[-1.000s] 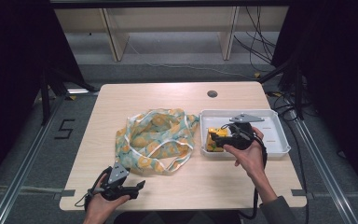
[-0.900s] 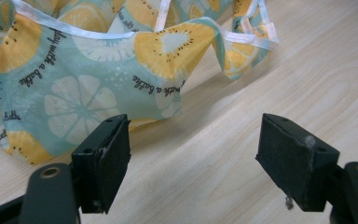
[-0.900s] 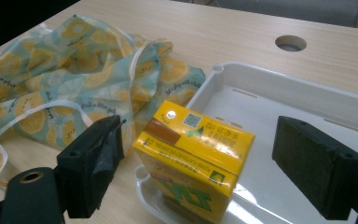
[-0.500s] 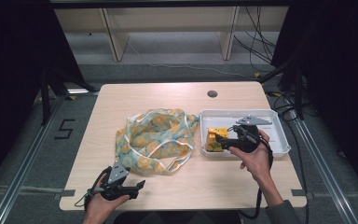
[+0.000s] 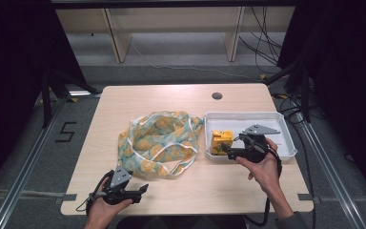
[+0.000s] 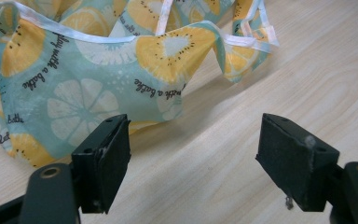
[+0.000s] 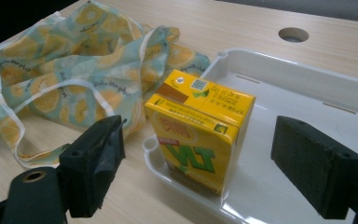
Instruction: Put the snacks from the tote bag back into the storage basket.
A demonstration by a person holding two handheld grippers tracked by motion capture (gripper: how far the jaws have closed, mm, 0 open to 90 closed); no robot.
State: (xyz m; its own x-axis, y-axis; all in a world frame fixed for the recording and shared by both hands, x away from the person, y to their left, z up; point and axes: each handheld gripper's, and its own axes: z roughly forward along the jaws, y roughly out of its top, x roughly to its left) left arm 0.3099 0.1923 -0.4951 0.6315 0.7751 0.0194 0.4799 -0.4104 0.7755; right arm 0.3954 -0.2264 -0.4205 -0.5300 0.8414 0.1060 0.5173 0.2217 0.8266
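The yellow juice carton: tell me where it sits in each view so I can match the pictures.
High view: the yellow juice carton stands upright at the left end of the white tray, right of centre.
Left gripper view: not in it.
Right gripper view: centre of the frame, in the tray's near corner, between the open tongs.
Shared landmark: the citrus-print fabric bag beside the tray.

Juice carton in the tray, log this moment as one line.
juice carton: upright in white tray | right gripper: open, released | left gripper: open by fruit-print bag
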